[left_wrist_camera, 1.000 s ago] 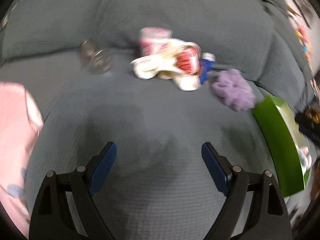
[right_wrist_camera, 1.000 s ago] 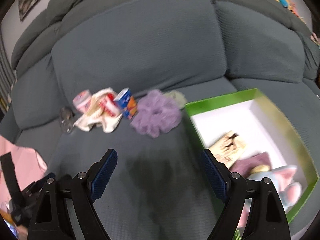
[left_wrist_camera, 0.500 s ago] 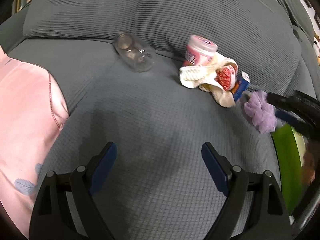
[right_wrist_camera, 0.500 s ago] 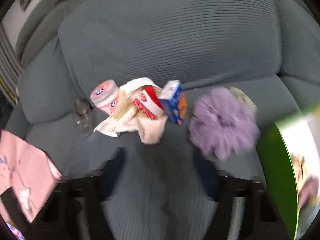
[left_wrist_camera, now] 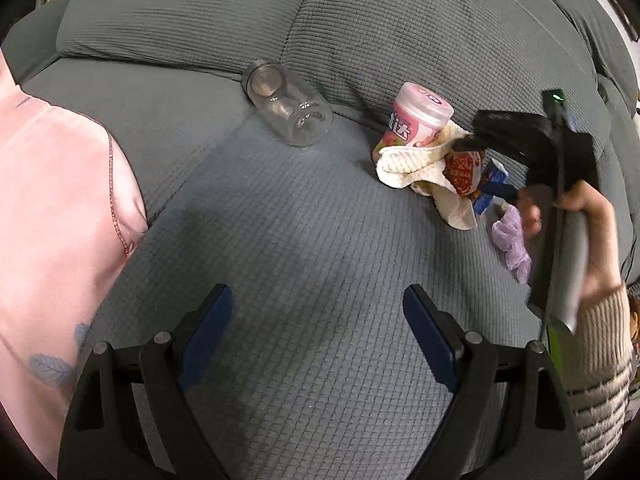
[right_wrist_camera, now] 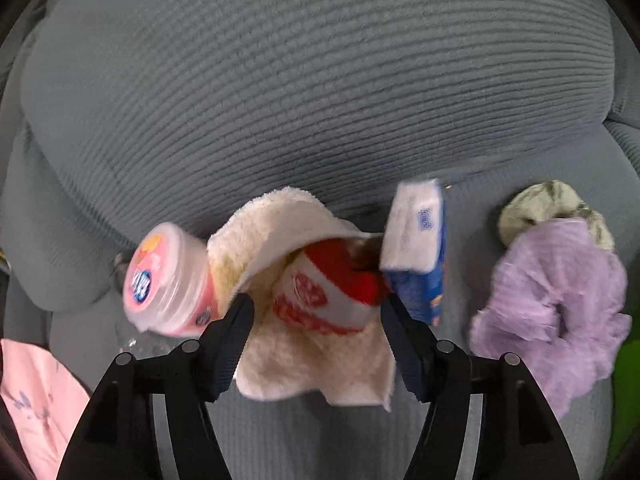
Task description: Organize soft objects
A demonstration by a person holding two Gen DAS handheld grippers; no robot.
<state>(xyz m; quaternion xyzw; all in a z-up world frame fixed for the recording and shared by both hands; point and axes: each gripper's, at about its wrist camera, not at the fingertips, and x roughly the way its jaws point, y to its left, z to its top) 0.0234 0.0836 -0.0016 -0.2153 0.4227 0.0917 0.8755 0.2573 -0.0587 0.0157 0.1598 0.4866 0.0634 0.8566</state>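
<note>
On the grey ribbed sofa seat point(right_wrist_camera: 320, 432) the soft stuff sits in one messy pile against the backrest. Right gripper point(right_wrist_camera: 316, 316) is down over the cream terry washcloth point(right_wrist_camera: 320, 372), its jaws opening with the cloth and the red-and-white printed pouch point(right_wrist_camera: 320, 300) lying between the fingers, though the pads aren't pinching either yet. Left of that is a pink plastic jar point(right_wrist_camera: 168, 284), right of it a blue-and-white tissue pack point(right_wrist_camera: 420, 252), then the fluffy lilac scrunchie point(right_wrist_camera: 552, 300) touching a green-and-white patterned scrunchie point(right_wrist_camera: 552, 204) behind it. A bit of the green box point(right_wrist_camera: 628, 380) peeks in at the far right edge.

Left gripper point(left_wrist_camera: 316, 332) just hovers wide and empty above bare cushion, with a clear glass jar point(left_wrist_camera: 288, 112) lying on its side further back.

Looks to me like the approach-and-grab step for the washcloth. Next it needs to drop a little, clench on cloth only, and lift without dragging the pouch or knocking the jar.
</note>
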